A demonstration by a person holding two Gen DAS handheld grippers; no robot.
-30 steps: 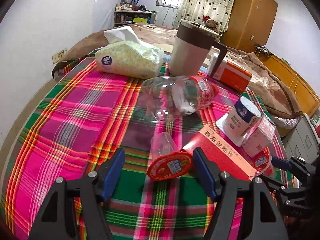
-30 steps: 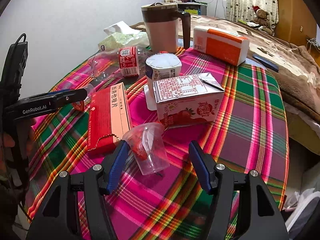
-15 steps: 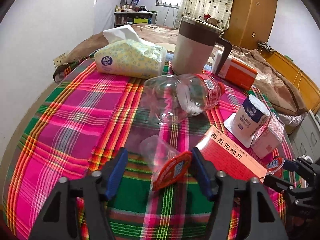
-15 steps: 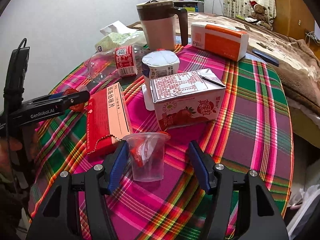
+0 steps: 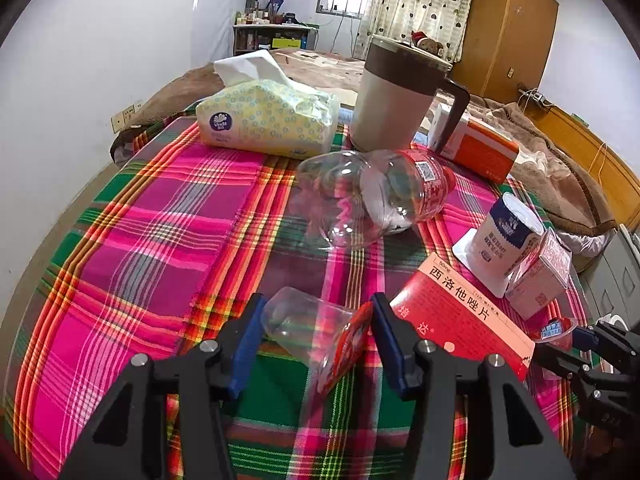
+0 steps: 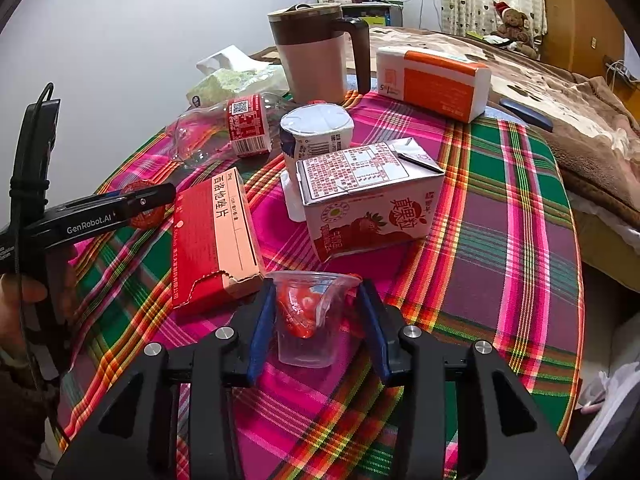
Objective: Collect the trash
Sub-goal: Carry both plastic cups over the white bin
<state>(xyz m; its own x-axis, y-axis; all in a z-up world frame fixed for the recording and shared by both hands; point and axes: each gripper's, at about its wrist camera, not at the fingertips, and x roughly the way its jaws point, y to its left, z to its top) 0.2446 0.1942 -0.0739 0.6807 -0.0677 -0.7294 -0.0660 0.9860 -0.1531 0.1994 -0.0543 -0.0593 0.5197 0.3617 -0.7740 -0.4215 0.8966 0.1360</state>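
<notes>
Plaid cloth in pink, green and orange covers the round tabletop (image 5: 132, 240), which stands against a white wall in a bedroom with a blanket-covered bed (image 6: 560, 92), a wooden wardrobe (image 5: 508, 28) and a curtained window (image 5: 416, 4) behind. At the far side stand a tissue pack (image 5: 264, 120), a lidded jug (image 5: 400, 96) and an orange-and-white box (image 6: 436, 80). Nearer lie a crushed clear bottle (image 5: 368, 196), a yogurt cup (image 6: 316, 132), a strawberry milk carton (image 6: 372, 200) and a torn red medicine box (image 6: 212, 232).

Low over the near edge, the left hand-held gripper (image 5: 316, 340) points across the cloth, its blue pads closed against a clear jelly cup (image 5: 308, 328) lying on its side with a red foil lid. The right hand-held gripper (image 6: 316, 320) is level beside the medicine box, clamped on a second clear cup (image 6: 308, 320) held upright with red wrapper inside.
</notes>
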